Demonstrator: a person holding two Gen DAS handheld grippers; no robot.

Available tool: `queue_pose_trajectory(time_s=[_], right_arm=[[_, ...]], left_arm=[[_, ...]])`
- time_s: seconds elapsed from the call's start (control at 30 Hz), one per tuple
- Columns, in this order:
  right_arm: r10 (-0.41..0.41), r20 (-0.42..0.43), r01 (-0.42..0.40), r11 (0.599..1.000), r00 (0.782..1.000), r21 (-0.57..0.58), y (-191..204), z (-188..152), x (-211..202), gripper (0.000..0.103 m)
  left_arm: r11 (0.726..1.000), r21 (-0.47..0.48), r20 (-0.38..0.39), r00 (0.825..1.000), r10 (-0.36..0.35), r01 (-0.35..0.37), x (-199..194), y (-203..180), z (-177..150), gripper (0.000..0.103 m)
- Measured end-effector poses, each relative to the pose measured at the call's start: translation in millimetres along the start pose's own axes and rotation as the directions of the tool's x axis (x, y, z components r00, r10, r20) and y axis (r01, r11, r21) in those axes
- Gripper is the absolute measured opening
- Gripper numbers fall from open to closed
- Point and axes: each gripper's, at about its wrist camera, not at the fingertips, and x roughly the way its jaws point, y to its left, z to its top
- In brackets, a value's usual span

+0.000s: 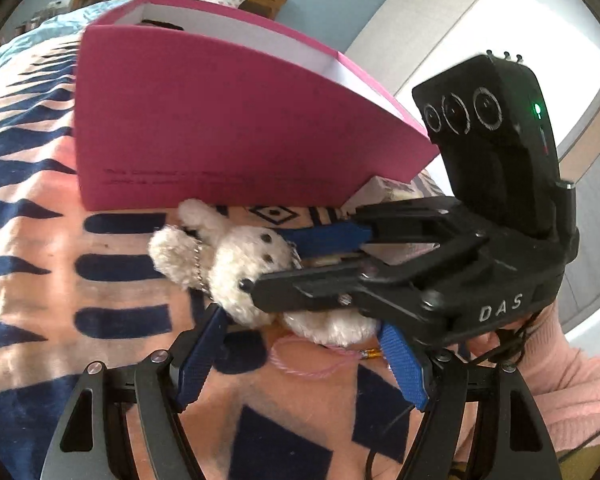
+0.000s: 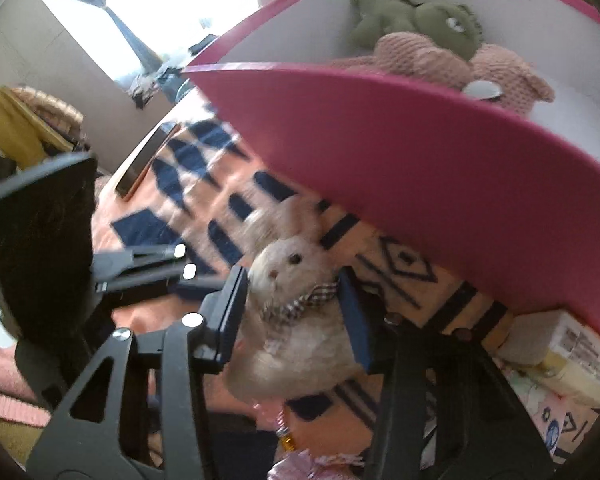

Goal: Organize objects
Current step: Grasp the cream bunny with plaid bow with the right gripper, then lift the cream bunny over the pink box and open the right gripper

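The bed's navy-and-peach patterned blanket (image 1: 40, 280) has open room left of the pink cardboard box (image 1: 220, 120), which holds two plush toys. One white plush rabbit (image 2: 296, 304) lies just before the box wall, clamped between the right tongs (image 2: 296, 316). The left tongs (image 1: 304, 364) stand apart, empty.

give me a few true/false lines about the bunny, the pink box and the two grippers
1. The white plush bunny sits between the right gripper fingers. True.
2. The pink box is empty. False: a green plush and a pink knitted plush lie inside.
3. The bunny is already in the box. False: it lies on the patterned blanket in front.
4. The left gripper is open, gripping nothing. True.
5. The bunny wears a checked bow. True.
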Motion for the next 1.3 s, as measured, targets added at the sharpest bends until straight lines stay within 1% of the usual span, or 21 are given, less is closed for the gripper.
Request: queue_pose_trajectory(time_s=[0.1, 0.23, 0.3, 0.4, 0.47, 0.53, 0.63, 0.7, 0.8, 0.87, 0.97, 1.0, 1.1, 1.17, 1.23, 1.3], right_arm=[[0.003, -0.016, -0.003, 1.000, 1.000, -0.012, 1, 3, 1, 0.049], [0.053, -0.019, -0.052, 0.998, 0.998, 0.024, -6, 9, 7, 0.050], [0.040, -0.023, -0.040, 0.999, 0.999, 0.002, -4, 9, 12, 0.050], [0.022, -0.007, -0.022, 0.999, 1.000, -0.042, 3, 4, 9, 0.045], [0.024, 0.014, -0.023, 0.998, 1.000, -0.063, 8, 1, -2, 0.044], [0.037, 0.065, -0.032, 0.997, 0.997, -0.074, 12, -3, -21, 0.044], [0.026, 0.135, -0.014, 0.996, 0.990, -0.086, 19, -6, -48, 0.044], [0.014, 0.197, 0.003, 0.996, 0.980, -0.088, 21, -8, -72, 0.044], [-0.008, 0.260, 0.032, 0.996, 0.965, -0.088, 24, -7, -94, 0.044], [-0.029, 0.299, 0.058, 0.994, 0.954, -0.088, 24, -5, -109, 0.044], [-0.061, 0.346, 0.091, 0.993, 0.936, -0.073, 19, 4, -130, 0.044], [-0.077, 0.366, 0.110, 0.992, 0.927, -0.069, 16, 8, -138, 0.044], [-0.105, 0.399, 0.138, 0.989, 0.911, -0.055, 8, 18, -153, 0.044], [-0.122, 0.417, 0.155, 0.987, 0.901, -0.047, 1, 27, -159, 0.044], [-0.141, 0.433, 0.173, 0.984, 0.891, -0.036, -6, 35, -165, 0.044], [-0.151, 0.441, 0.179, 0.984, 0.885, -0.022, -18, 43, -170, 0.044]], left_arm=[[1.000, 0.014, 0.000, 1.000, 0.010, -0.010, -3, 1, 1, 0.077], [0.998, 0.049, -0.008, 1.000, 0.026, -0.025, -4, -4, 3, 0.077], [0.998, 0.054, -0.016, 0.999, 0.028, -0.027, -4, -5, 4, 0.077], [0.998, 0.058, -0.013, 1.000, 0.009, -0.008, -9, -7, 4, 0.077], [0.997, 0.080, 0.007, 1.000, -0.015, 0.014, -17, -15, 6, 0.077], [0.993, 0.117, 0.031, 0.999, -0.032, 0.028, -27, -28, 10, 0.077], [0.983, 0.182, 0.068, 0.997, -0.045, 0.032, -40, -50, 22, 0.077], [0.974, 0.222, 0.085, 0.995, -0.059, 0.039, -46, -62, 32, 0.077], [0.954, 0.299, 0.109, 0.992, -0.061, 0.026, -51, -84, 50, 0.077], [0.945, 0.328, 0.117, 0.991, -0.058, 0.017, -43, -97, 62, 0.076], [0.929, 0.370, 0.130, 0.990, -0.048, -0.004, -47, -109, 86, 0.075], [0.924, 0.383, 0.135, 0.990, -0.046, -0.009, -52, -107, 73, 0.075], [0.914, 0.404, 0.146, 0.989, -0.035, -0.027, -39, -113, 102, 0.074], [0.909, 0.413, 0.153, 0.988, -0.022, -0.044, -28, -110, 118, 0.071], [0.909, 0.413, 0.150, 0.989, -0.016, -0.048, -16, -107, 133, 0.070], [0.910, 0.412, 0.145, 0.989, -0.008, -0.053, -6, -107, 153, 0.069]])
